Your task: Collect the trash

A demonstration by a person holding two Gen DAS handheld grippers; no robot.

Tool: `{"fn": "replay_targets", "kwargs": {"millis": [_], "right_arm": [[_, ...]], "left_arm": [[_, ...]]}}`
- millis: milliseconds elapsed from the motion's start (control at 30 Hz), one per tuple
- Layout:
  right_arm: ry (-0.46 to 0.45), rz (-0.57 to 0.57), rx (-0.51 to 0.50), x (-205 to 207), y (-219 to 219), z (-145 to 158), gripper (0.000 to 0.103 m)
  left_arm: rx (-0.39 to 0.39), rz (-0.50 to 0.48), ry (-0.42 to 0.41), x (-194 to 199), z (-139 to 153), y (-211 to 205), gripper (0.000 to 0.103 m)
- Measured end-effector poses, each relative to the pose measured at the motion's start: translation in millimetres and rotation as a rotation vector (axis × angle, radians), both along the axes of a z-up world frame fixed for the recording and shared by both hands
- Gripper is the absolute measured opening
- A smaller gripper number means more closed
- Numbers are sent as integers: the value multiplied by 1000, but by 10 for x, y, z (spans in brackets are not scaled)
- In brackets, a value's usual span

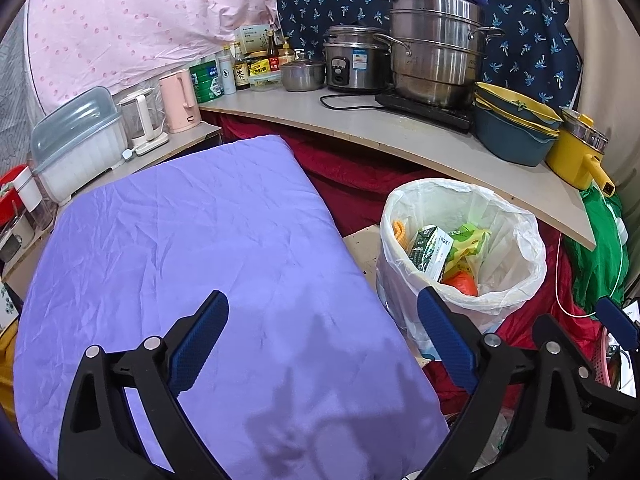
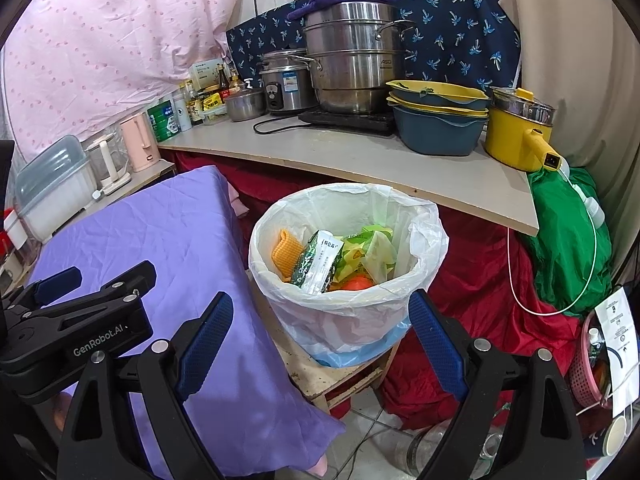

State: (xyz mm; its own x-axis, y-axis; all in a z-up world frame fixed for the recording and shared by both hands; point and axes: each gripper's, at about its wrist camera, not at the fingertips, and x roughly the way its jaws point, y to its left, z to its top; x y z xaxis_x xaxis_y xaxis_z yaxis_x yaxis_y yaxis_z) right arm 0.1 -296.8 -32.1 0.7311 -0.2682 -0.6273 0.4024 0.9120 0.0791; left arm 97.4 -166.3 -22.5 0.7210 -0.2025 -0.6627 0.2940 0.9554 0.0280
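Right gripper: black frame, blue pads, spread wide, empty.
Left gripper: likewise released.
Purple wrinkled cloth surface: beneath left gripper.
White-lined round bin: on wooden stool, holding green-white carton, wrappers.

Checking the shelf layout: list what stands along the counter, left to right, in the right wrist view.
Pink kettle → green can → small steel pot → rice cooker → steamer pot → stacked basins → yellow pot.

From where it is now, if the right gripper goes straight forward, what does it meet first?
Most likely the white-lined trash bin: its near wall sits between the open right gripper fingers. Depth is unclear.
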Motion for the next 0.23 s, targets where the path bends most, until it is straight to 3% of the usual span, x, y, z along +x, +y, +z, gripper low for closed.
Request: {"fn": "replay_targets", "kwargs": {"millis": [233], "right_arm": [[-6,-10,0,-27,-28,17,86]], "left_arm": [[-16,10,2,2,-8,33,91]]}}
